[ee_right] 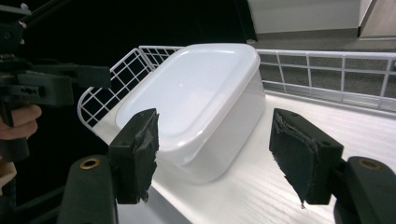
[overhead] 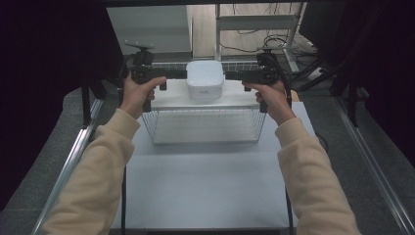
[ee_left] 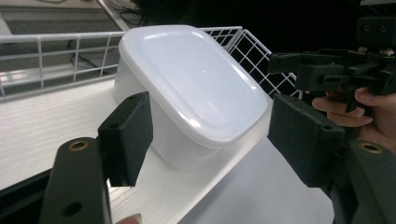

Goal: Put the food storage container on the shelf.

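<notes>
Centrally, a white lidded container (overhead: pixel 205 80) sits on the white shelf (overhead: pixel 171 100) that tops a wire basket (overhead: pixel 205 126), its lid closed. Flanking it, the left gripper (overhead: pixel 178 74) and right gripper (overhead: pixel 234 75) point inward at its two sides. Both have their jaws spread wide on either side of the container, not touching it. Beneath the basket lies a white table (overhead: pixel 205 186).

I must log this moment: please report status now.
Left gripper and right gripper open, flanking white lidded box. Box sits on white shelf above wire basket. Nothing between.
</notes>
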Tool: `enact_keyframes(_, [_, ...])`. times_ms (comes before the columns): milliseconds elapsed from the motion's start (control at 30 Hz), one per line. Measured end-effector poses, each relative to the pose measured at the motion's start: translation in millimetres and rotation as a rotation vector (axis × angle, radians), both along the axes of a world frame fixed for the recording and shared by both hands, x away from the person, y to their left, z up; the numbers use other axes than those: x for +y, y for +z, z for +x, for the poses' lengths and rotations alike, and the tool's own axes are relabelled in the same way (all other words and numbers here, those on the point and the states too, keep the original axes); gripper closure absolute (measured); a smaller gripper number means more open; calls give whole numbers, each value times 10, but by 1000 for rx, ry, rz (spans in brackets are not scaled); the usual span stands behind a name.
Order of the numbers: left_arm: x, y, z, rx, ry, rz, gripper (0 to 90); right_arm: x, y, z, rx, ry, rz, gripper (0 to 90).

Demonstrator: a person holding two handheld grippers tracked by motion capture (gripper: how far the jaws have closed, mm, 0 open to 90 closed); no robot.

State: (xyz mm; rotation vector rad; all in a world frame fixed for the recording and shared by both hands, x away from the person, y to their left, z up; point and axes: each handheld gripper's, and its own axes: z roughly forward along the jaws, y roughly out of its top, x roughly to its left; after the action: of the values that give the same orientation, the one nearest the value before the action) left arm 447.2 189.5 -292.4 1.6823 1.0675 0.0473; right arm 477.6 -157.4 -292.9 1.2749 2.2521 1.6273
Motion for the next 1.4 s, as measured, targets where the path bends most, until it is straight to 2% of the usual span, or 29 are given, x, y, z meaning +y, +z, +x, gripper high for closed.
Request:
enact_keyframes(167, [-50, -7, -122, -40, 13, 61, 302, -68, -19, -111, -27, 2, -19, 330])
enact_keyframes(333, [-43, -79, -306, -49, -6, 43, 299, -144, -50, -302, -59, 11, -19, 330])
enact_keyframes(433, [-25, -114, -434, -61, -10, 50, 297, -206, -82, -427, -75, 20, -18, 331])
enact_keyframes(600, [22, -183, -692, -91, -15, 78, 293, -310, -154, -630, -120, 23, -56, 336])
enact_keyframes(733, [76, -281, -886, -107, -16, 82, 288, -398, -247, -818, -159, 29, -83, 336])
enact_keyframes(800, [98, -362, -973, -113, -16, 81, 285, -437, -306, -909, -175, 32, -90, 336])
enact_keyframes(900, [119, -543, -1091, -100, -6, 97, 280, -484, -440, -1025, -179, 46, -66, 335])
enact_keyframes(1033, [120, -765, -1238, -90, 10, 145, 279, -535, -642, -1190, -197, 52, -81, 315])
enact_keyframes(1233, [145, -1143, -1482, -77, 25, 174, 248, -631, -958, -1456, -209, 42, -111, 279])
enact_keyframes(1300, [146, -1260, -1550, -70, 19, 183, 248, -656, -1066, -1530, -208, 40, -123, 274])
enact_keyframes(1400, [155, -1417, -1653, -57, 16, 192, 244, -694, -1259, -1633, -177, 33, -151, 272])
